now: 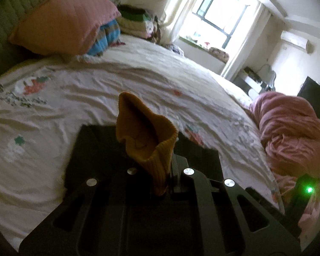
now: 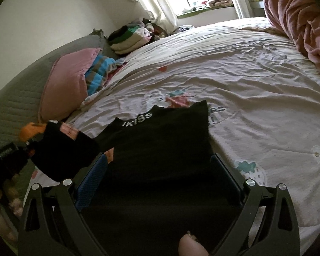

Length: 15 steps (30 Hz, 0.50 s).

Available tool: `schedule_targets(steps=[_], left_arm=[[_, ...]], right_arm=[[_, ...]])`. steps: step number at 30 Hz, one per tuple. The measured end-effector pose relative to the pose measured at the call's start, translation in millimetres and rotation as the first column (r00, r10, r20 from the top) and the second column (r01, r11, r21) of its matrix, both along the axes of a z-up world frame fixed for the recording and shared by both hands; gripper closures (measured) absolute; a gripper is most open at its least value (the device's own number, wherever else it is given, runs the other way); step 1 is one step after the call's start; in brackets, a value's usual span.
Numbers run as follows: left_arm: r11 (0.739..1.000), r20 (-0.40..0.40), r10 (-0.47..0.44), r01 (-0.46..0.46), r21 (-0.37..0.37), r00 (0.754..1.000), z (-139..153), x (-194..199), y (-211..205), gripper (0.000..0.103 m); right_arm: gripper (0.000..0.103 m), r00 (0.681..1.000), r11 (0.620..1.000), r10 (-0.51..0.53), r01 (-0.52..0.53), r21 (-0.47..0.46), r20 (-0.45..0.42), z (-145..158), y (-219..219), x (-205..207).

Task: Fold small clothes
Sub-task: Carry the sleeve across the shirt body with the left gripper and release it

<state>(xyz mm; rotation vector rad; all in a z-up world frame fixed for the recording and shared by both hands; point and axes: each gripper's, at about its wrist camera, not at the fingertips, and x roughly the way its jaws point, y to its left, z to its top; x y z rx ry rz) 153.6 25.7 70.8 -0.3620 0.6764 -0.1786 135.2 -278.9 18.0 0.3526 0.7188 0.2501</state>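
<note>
My left gripper [image 1: 160, 170] is shut on a mustard-yellow ribbed knit piece [image 1: 145, 136] that stands up out of the jaws above the bed. Under it lies a black garment [image 1: 91, 149], flat on the white printed sheet [image 1: 53, 111]. In the right wrist view the same black garment [image 2: 160, 149], with white lettering on its collar, lies between my open right gripper's [image 2: 160, 170] fingers; the left finger has a blue pad [image 2: 91, 181]. The gloved hand with the left gripper [image 2: 59, 149] is at the left.
A pink pillow [image 1: 61, 23] and a blue striped cloth [image 1: 104, 36] lie at the head of the bed. A stack of folded clothes [image 1: 134, 21] sits by the window. A bunched pink duvet [image 1: 292, 132] lies along the bed's far side.
</note>
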Motion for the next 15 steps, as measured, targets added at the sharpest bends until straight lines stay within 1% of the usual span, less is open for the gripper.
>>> schedule_targets(steps=[10, 13, 14, 15], left_arm=[[0.993, -0.091, -0.109, 0.113, 0.043, 0.990, -43.3, 11.8, -44.4, 0.099], [0.988, -0.116, -0.147, 0.151, 0.027, 0.982, -51.6, 12.7, -53.9, 0.098], [0.985, -0.127, -0.171, 0.174, 0.012, 0.977, -55.9, 13.0, -57.9, 0.095], [0.982, -0.134, -0.184, 0.187, 0.006, 0.974, -58.5, 13.2, -60.1, 0.086]], right_arm=[[0.007, 0.998, 0.998, -0.059, 0.060, 0.004, -0.035, -9.7, -16.9, 6.2], [0.007, 0.996, 0.997, -0.078, 0.079, 0.004, -0.045, -12.2, -22.5, 7.7], [0.007, 0.995, 0.996, -0.086, 0.087, 0.006, -0.050, -13.3, -24.5, 8.4], [0.007, 0.994, 0.996, -0.091, 0.092, 0.007, -0.053, -13.7, -25.7, 8.7]])
